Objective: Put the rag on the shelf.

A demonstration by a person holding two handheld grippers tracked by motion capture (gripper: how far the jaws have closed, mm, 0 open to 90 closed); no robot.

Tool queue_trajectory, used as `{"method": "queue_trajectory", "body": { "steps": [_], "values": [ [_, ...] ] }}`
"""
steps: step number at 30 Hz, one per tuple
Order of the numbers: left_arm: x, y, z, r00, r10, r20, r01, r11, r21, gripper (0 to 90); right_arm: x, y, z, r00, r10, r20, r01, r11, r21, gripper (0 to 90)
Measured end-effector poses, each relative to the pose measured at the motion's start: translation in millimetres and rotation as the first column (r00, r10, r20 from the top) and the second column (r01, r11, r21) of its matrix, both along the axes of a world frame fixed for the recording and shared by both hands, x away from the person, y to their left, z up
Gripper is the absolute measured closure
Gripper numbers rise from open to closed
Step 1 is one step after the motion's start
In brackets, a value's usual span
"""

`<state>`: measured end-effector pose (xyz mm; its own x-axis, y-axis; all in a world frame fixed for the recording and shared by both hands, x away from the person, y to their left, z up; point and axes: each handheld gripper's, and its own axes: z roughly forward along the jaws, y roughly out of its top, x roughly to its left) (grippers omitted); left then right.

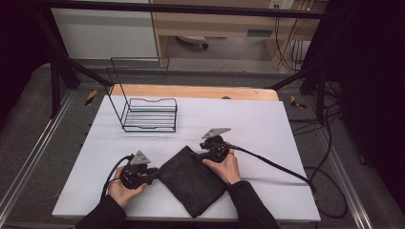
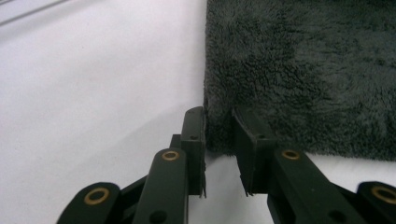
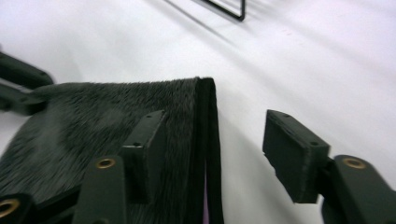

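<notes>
A folded dark towel (image 1: 192, 181) lay on the white table (image 1: 267, 129), near its front edge, turned like a diamond between the two hands. The left gripper (image 1: 152, 174) sat at the towel's left corner; in the left gripper view its jaws stood slightly apart, the corner (image 2: 217, 126) in the gap, no pad visibly pressing it. The right gripper (image 1: 197, 155) was at the top corner; in the right gripper view its jaws stood wide, one over the pile, the other over bare table, straddling the folded edge (image 3: 208, 140). A wire rack (image 1: 149, 114) stood well behind, at the left.
</notes>
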<state>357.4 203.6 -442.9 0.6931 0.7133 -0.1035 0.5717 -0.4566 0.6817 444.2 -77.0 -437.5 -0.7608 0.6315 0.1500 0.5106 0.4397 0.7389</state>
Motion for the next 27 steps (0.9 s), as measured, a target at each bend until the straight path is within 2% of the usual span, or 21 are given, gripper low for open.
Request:
{"method": "queue_trajectory", "body": {
  "steps": [1,2,4,5,8,9,11,12,13,16,20,21,22,24,26,27],
  "values": [
    [-0.2,0.9,-0.6,1.0000,-0.004,-0.009,0.004,1.0000,-0.002,74.0,0.0,0.0,0.0,1.0000,0.000,0.000,0.000,1.000,0.000,42.5],
    [-1.3,0.8,-2.2,0.9997,-0.012,-0.021,0.012,0.9999,0.012,77.3,6.1,6.6,-6.4,0.9998,0.011,-0.016,-0.011,1.000,-0.004,44.9],
    [-2.1,0.1,-2.4,0.9998,-0.015,-0.016,0.016,0.9997,0.020,78.1,7.6,8.5,-9.4,0.9995,0.017,-0.025,-0.018,1.000,-0.007,46.5],
    [-2.1,-0.5,-2.1,0.9998,-0.016,-0.015,0.017,0.9995,0.025,79.4,9.5,10.2,-14.2,0.9985,0.034,-0.044,-0.033,0.999,0.005,51.3],
    [-0.6,-2.1,-1.1,0.9996,-0.019,-0.022,0.020,0.9993,0.033,81.8,9.7,10.9,-16.0,0.9956,0.058,-0.073,-0.056,0.998,0.030,64.0],
    [0.4,-2.9,-0.3,0.9993,-0.012,-0.037,0.013,0.9994,0.031,82.7,9.0,11.5,-16.7,0.9949,0.056,-0.084,-0.053,0.998,0.038,64.7],
    [0.9,-3.3,0.1,0.9992,-0.010,-0.040,0.011,0.9994,0.033,83.3,8.2,11.7,-16.7,0.9950,0.052,-0.085,-0.049,0.998,0.038,66.9],
    [1.1,-4.1,0.6,0.9991,-0.005,-0.043,0.006,0.9995,0.032,84.3,7.8,11.5,-16.5,0.9938,0.052,-0.099,-0.047,0.998,0.043,73.7],
    [1.6,-5.0,1.1,0.9992,-0.003,-0.040,0.005,0.9993,0.037,84.6,7.6,11.6,-16.1,0.9928,0.051,-0.109,-0.046,0.998,0.050,76.5],
    [4.5,-7.1,4.2,0.9994,-0.008,-0.035,0.010,0.9985,0.054,85.3,6.1,11.8,-15.1,0.9937,0.044,-0.103,-0.039,0.998,0.054,78.7],
    [18.4,-10.8,7.8,0.9996,0.004,-0.029,-0.002,0.9975,0.071,85.6,4.0,8.3,-13.2,0.9974,-0.041,-0.060,0.044,0.997,0.057,80.0],
    [31.1,-13.1,10.1,0.9995,0.024,-0.023,-0.022,0.9965,0.080,85.6,4.1,7.4,-13.1,0.9956,-0.071,-0.061,0.074,0.995,0.062,80.0],
    [31.1,-13.1,10.1,0.9995,0.024,-0.023,-0.022,0.9965,0.080,85.6,5.0,6.4,-13.6,0.9940,-0.095,-0.053,0.098,0.993,0.061,80.0],
    [44.6,-15.0,10.9,0.9988,0.047,-0.012,-0.046,0.9953,0.085,85.5,6.2,5.5,-13.5,0.9875,-0.153,-0.038,0.155,0.986,0.061,79.9],
    [56.4,-17.7,9.6,0.9972,0.075,-0.009,-0.074,0.9946,0.072,85.5,7.4,5.7,-13.3,0.9780,-0.207,-0.028,0.208,0.976,0.058,79.8],
    [61.1,-18.8,8.7,0.9960,0.089,-0.008,-0.088,0.9940,0.065,85.5,7.4,5.7,-13.3,0.9780,-0.207,-0.028,0.208,0.976,0.058,79.8]
  ]
}}
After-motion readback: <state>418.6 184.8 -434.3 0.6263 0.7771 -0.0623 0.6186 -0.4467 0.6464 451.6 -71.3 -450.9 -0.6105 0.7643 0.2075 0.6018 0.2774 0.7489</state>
